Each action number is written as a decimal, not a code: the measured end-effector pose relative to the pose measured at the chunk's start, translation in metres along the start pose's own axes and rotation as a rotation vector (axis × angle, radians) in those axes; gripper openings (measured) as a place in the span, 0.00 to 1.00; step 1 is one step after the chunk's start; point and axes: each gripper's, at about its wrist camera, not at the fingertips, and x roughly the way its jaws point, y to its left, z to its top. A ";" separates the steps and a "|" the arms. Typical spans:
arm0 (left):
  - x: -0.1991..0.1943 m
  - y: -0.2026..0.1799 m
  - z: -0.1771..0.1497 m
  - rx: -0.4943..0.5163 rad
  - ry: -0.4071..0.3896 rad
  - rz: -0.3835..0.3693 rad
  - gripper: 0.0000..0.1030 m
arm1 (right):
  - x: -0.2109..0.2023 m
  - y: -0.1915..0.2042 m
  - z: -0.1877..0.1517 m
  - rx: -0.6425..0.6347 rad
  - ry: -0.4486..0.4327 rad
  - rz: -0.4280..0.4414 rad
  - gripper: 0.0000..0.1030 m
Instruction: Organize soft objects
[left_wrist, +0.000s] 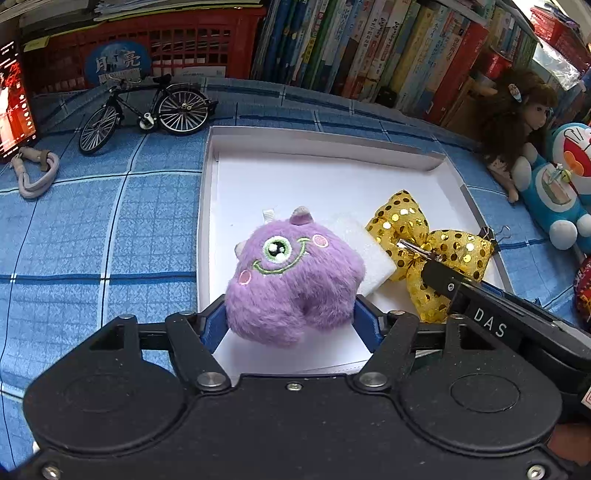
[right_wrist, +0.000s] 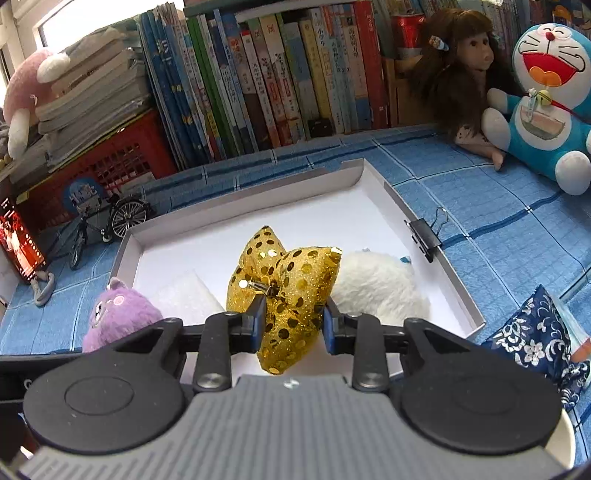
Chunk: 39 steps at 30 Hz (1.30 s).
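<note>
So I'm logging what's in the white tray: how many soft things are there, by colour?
Purple: 1, monster plush
Gold: 1, sequin bow
White: 2, foam block, fluffy plush
Total: 4, inside the white tray

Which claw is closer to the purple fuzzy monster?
Left. The left claw sits around the purple monster in the white tray; the right claw is off to its side, pinching the gold bow.

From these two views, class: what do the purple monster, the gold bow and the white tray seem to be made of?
Purple monster: plush, apparently synthetic fur; long fuzzy pile, embroidered eye and mouth.
Gold bow: sheer glittery fabric, probably stuffed, with shiny sequin discs.
White tray: looks like matte cardboard; thin folded walls.
</note>
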 end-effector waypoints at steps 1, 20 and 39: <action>0.000 0.000 0.000 -0.003 0.004 0.000 0.69 | 0.000 0.000 0.000 -0.001 0.008 0.006 0.33; -0.015 0.002 -0.010 -0.007 -0.023 -0.006 0.79 | 0.003 0.000 -0.002 0.001 0.082 0.033 0.45; -0.082 0.012 -0.046 0.002 -0.191 -0.044 0.82 | -0.060 -0.014 0.000 -0.079 -0.071 0.102 0.72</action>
